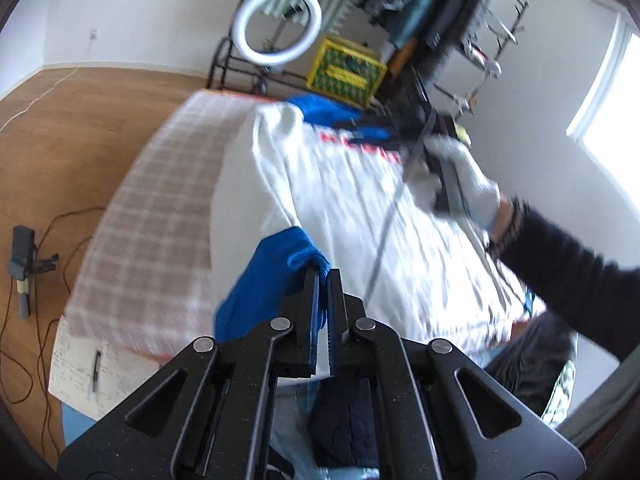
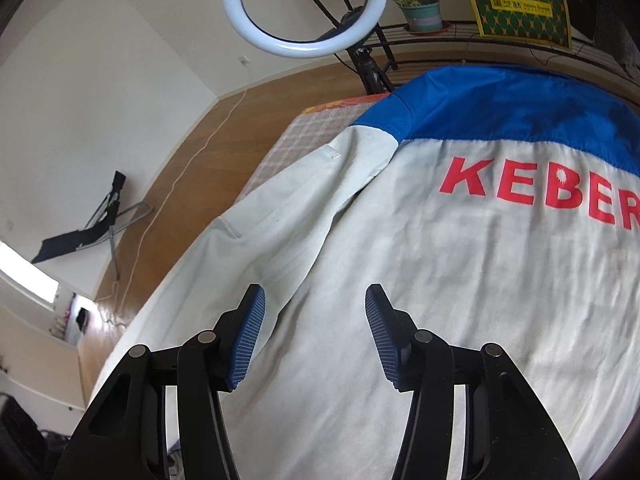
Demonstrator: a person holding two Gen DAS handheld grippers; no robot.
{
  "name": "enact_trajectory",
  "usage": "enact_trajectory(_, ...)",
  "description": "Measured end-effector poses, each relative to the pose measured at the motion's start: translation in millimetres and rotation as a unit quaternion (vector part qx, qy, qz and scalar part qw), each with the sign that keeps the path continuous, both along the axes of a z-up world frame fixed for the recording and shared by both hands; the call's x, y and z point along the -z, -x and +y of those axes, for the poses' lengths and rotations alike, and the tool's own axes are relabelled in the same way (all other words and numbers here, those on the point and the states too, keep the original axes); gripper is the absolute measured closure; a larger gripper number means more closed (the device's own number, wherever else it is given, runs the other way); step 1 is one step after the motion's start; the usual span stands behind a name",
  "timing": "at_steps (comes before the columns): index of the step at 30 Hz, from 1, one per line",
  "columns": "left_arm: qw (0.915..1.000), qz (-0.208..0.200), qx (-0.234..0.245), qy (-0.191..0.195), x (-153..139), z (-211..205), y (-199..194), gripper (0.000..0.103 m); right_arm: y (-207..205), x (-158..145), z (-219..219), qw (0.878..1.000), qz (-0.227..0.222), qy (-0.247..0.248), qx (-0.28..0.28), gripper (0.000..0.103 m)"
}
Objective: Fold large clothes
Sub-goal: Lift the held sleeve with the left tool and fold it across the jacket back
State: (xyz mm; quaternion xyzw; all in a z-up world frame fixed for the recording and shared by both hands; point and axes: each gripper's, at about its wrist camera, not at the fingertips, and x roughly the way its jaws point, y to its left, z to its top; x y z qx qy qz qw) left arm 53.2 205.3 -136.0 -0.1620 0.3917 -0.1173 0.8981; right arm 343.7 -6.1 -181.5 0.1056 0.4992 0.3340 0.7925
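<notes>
A white jacket (image 2: 440,280) with a blue yoke and red letters lies back-up on the plaid-covered table (image 1: 160,208). My left gripper (image 1: 324,274) is shut on the jacket's blue cuff (image 1: 276,276) and holds it lifted above the table, with the sleeve hanging beneath it. My right gripper (image 2: 315,292) stands open just above the jacket's lower back, beside the left sleeve (image 2: 280,216), with nothing pinched between its blue pads (image 2: 250,328). In the left wrist view a white-gloved hand (image 1: 472,188) holds that right gripper over the far side of the jacket; the picture is blurred.
A ring light (image 2: 304,4) on a stand is behind the table. A yellow crate (image 1: 346,74), a clothes rack (image 1: 440,12) and a potted plant (image 2: 422,14) stand at the back. A paper sheet with a pen (image 1: 86,372) lies at the table's near corner. Cables cross the wooden floor (image 1: 60,152).
</notes>
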Motion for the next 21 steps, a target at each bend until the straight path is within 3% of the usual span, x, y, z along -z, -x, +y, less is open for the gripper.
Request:
enact_trajectory(6,0.9974,0.052,0.035,-0.036,33.6,-48.5,16.7,0.102,-10.1,21.1,-3.6,0.998,0.055,-0.039,-0.014,0.051)
enact_trajectory(9,0.9953,0.06,0.061,-0.045,38.1,-67.2,23.1,0.102,-9.4,34.0,0.5,0.994,0.085,-0.058,-0.025,0.045)
enact_trajectory(14,0.9905,0.07,0.106,-0.053,34.0,-97.9,30.0,0.102,-1.2,52.0,10.2,0.989,0.122,-0.079,-0.042,0.045)
enact_trajectory(15,0.9897,0.07,0.112,-0.054,31.7,-101.5,32.6,0.102,0.9,52.8,11.8,0.988,0.125,-0.078,-0.047,0.05)
enact_trajectory(17,0.9899,0.069,0.115,-0.048,23.0,-100.4,37.0,0.102,4.5,51.7,13.4,0.991,0.117,-0.038,-0.048,0.08)
enact_trajectory(19,0.9921,0.067,0.097,-0.042,15.9,-92.1,40.6,0.102,8.2,49.5,10.0,0.993,0.111,0.008,-0.048,0.083)
enact_trajectory(21,0.9952,0.063,0.07,-0.03,12.3,-78.1,42.7,0.1,14.6,43.6,-1.5,0.994,0.097,0.01,-0.046,0.082)
